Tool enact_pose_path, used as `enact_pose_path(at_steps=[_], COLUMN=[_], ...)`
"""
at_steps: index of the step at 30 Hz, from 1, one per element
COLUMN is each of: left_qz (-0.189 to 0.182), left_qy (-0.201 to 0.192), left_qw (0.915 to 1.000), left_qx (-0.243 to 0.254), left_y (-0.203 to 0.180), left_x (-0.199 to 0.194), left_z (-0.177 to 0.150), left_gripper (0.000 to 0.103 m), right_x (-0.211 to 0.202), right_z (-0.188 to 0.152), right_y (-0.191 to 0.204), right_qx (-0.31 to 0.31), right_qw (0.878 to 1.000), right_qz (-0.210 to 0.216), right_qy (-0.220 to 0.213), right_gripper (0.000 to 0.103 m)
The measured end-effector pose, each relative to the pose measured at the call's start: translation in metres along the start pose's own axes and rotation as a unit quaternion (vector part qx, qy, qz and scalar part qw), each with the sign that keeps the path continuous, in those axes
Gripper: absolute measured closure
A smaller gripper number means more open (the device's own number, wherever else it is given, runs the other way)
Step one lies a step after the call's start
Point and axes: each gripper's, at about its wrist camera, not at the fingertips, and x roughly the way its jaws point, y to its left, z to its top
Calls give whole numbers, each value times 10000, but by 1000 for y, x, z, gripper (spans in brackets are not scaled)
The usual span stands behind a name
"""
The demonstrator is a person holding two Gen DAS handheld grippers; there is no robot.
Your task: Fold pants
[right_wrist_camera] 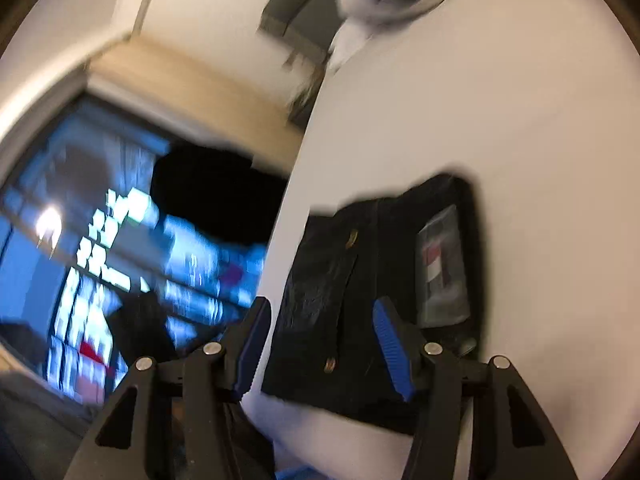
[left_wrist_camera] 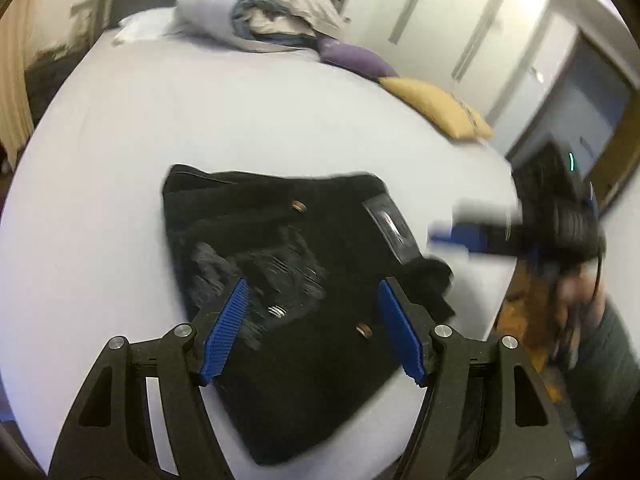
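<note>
Black pants [left_wrist_camera: 304, 280] lie folded into a compact bundle on the white bed [left_wrist_camera: 200, 120], with brass rivets and a waistband label showing. My left gripper [left_wrist_camera: 312, 300] is open and empty just above the bundle's near part. My right gripper [right_wrist_camera: 320, 320] is open and empty, hovering over the pants [right_wrist_camera: 360, 300] near the bed's edge, with the view tilted and blurred. The right gripper also shows in the left wrist view [left_wrist_camera: 520, 228] at the right, blurred, beside the bundle.
Rolled bedding and a grey pillow [left_wrist_camera: 260, 12] lie at the bed's head. A purple cushion [left_wrist_camera: 356, 56] and a yellow cushion [left_wrist_camera: 436, 108] sit along the right side. A window [right_wrist_camera: 100, 240] is to the left in the right wrist view. White wardrobes [left_wrist_camera: 460, 20] stand behind.
</note>
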Motion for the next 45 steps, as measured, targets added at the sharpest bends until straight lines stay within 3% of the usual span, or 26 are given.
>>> enact_pose_path(at_steps=[1, 2, 3, 4, 5, 7, 10, 13, 15, 19, 21, 23, 25, 27, 30, 31, 33, 35, 37, 39, 41, 43, 44, 45], left_qz=[-101, -142, -209, -287, -387, -599, -770, -741, -865, -994, -1321, -1475, -1525, -1570, -1580, -1608, -1844, -1758, -1666, -1652, -1617, -1589, -1611, -1611], left_qy=[-2, 13, 71, 102, 110, 170, 274, 584, 530, 370, 228, 438, 542, 438, 294, 234, 157, 204, 369, 309, 363, 359, 298, 191], left_qw=[9999, 9997, 9993, 9989, 9982, 9960, 9934, 9913, 9914, 9907, 9884, 9857, 9847, 9837, 9833, 9835, 9814, 9838, 9849, 9853, 9858, 9864, 9860, 9861], left_qx=[-120, -217, -300, -357, -438, -646, -811, -917, -825, -849, -718, -682, -650, -758, -859, -796, -517, -272, -286, -308, -256, -240, -297, -368], left_y=[16, 24, 33, 33, 44, 61, 81, 99, 106, 104, 95, 91, 91, 97, 99, 94, 82, 70, 73, 76, 71, 68, 69, 70], left_x=[4, 7, 15, 25, 31, 48, 75, 107, 112, 86, 67, 63, 64, 62, 49, 39, 21, 17, 28, 36, 35, 24, 16, 7], left_z=[13, 19, 30, 42, 49, 61, 73, 66, 59, 61, 54, 38, 18, 4, -1, 0, -3, -17, -39, -48, -42, -37, -34, -31], left_gripper=[37, 37, 38, 40, 40, 44, 47, 56, 56, 56, 56, 56, 56, 57, 58, 58, 58, 58, 59, 58, 57, 57, 56, 45], right_x=[13, 24, 24, 19, 15, 10, 13, 15, 15, 1, -4, -6, -5, -5, -10, -11, -15, -16, -10, -10, -16, -33, -42, -53], right_z=[-4, -11, -15, -18, -20, -24, -23, -25, -28, -31, -33, -40, -43, -45, -45, -43, -46, -53, -59, -62, -58, -52, -49, -44], right_y=[-10, -26, -37, -46, -55, -59, -54, -57, -58, -54, -49, -52, -59, -62, -55, -49, -38, -38, -44, -46, -36, -21, -16, -15], right_qx=[196, 452, 562, 696, 924, 1057, 913, 995, 965, 958, 808, 801, 936, 968, 912, 837, 638, 589, 678, 720, 616, 378, 312, 307], right_qw=[9994, 9977, 9970, 9964, 9953, 9943, 9955, 9948, 9951, 9951, 9965, 9965, 9953, 9948, 9952, 9957, 9972, 9975, 9970, 9965, 9972, 9980, 9973, 9959], right_qz=[-184, -375, -494, -478, -275, -129, -266, -223, -193, -208, -125, -99, -41, -115, -232, -257, -196, -81, -75, -182, -277, -216, -254, -319], right_qy=[198, 330, 212, 99, 19, -62, -15, -38, -79, -127, -193, -212, -257, -279, -278, -293, -342, -375, -361, -381, -309, -466, -612, -784], right_gripper=[46, 59, 87, 99, 103, 103, 103, 103, 103, 103, 89, 86, 91, 103, 103, 102, 86, 81, 85, 96, 91, 70, 46, 27])
